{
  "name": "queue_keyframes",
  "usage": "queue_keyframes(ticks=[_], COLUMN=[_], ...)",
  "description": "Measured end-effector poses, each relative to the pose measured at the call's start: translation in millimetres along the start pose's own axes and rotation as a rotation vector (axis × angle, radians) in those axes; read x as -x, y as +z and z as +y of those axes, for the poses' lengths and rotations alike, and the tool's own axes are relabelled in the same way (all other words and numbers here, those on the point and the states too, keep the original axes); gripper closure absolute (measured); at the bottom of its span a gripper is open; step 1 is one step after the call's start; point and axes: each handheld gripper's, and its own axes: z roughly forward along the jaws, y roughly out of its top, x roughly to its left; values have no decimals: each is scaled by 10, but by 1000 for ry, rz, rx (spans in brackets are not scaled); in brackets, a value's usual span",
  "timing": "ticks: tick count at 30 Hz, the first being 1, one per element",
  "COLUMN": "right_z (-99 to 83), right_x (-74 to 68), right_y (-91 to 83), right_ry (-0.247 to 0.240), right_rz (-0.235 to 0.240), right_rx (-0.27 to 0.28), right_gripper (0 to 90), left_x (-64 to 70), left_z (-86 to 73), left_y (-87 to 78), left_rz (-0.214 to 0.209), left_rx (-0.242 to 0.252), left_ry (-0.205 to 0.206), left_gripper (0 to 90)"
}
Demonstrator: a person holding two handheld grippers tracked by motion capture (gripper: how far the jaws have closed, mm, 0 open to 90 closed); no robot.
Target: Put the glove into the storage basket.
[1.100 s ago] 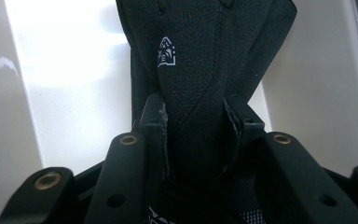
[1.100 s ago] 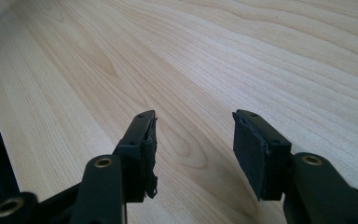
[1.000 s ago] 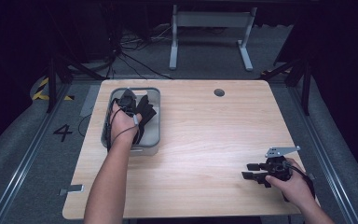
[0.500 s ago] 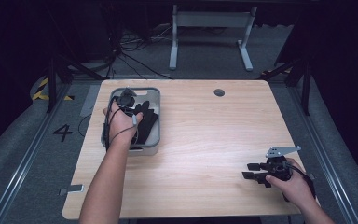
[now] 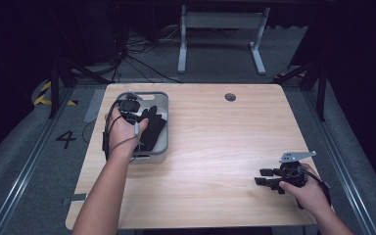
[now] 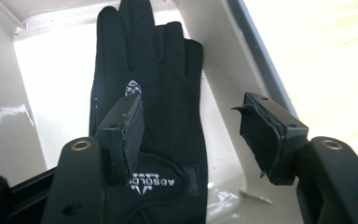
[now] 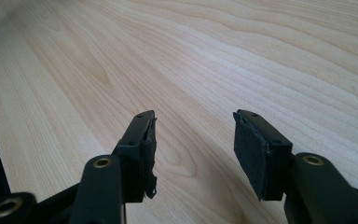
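Note:
A black glove with white print lies flat in a pale grey bin, fingers pointing away from me. My left gripper hovers open just above the glove's cuff, its jaws straddling the glove without holding it. In the high view the bin sits at the table's left, the left gripper is over it, and the glove shows beside the hand. My right gripper rests low at the front right of the table. Its jaws are open over bare wood.
The wooden table has a round cable hole near its far edge. Beyond the table stands a metal frame on the dark floor, with cables to the left of it.
My left gripper has shifted a little to the left over the bin and stays open. The right gripper has not moved.

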Motion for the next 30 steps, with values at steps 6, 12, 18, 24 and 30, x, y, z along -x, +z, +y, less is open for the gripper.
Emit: queue_keyframes(ticks=[6,12,18,24,30], right_z=[43,48,34,16,-1], right_x=[-5,-15,-11,-2,5], right_y=[43,42,16,-6,-16], right_ry=[-11,-10,-7,1,2], right_rz=[9,3,1,-5,-7], right_rx=[-2,0,3,7,5], right_gripper=[496,496,495,495,495], left_x=[98,251,468,638,779], left_z=[-64,-168,-380,-565,-777], left_y=[-147,-321,-480,-572,-634], left_rz=[-23,-63,-124,-167,-220], left_rx=[15,34,59,54,90], left_ry=[33,100,188,264,308], left_gripper=[406,402,399,397,398])
